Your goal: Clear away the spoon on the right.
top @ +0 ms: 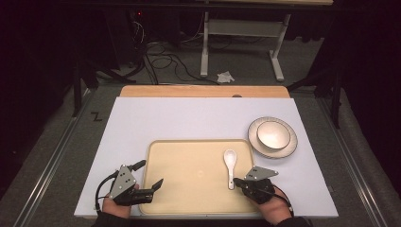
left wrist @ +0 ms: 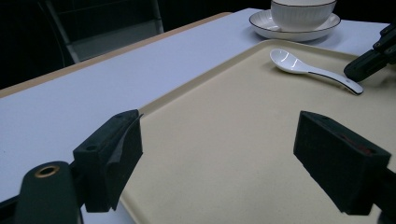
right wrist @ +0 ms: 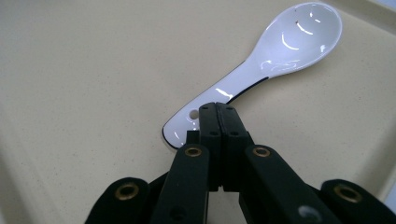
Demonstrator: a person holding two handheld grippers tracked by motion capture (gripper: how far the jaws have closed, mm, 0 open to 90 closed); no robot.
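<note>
Glossy white spoon [right wrist: 261,70], dark-edged handle; right tool [right wrist: 218,116] closed above handle, left tool [left wrist: 219,154] agape.

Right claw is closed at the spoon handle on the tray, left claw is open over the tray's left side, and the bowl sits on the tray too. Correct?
Not quite. The bowl is not on the tray; it sits on a plate on the table, past the tray's far right corner, as the high view shows. The rest holds: right claw closed at the spoon handle, left claw open over the tray's left side.
</note>
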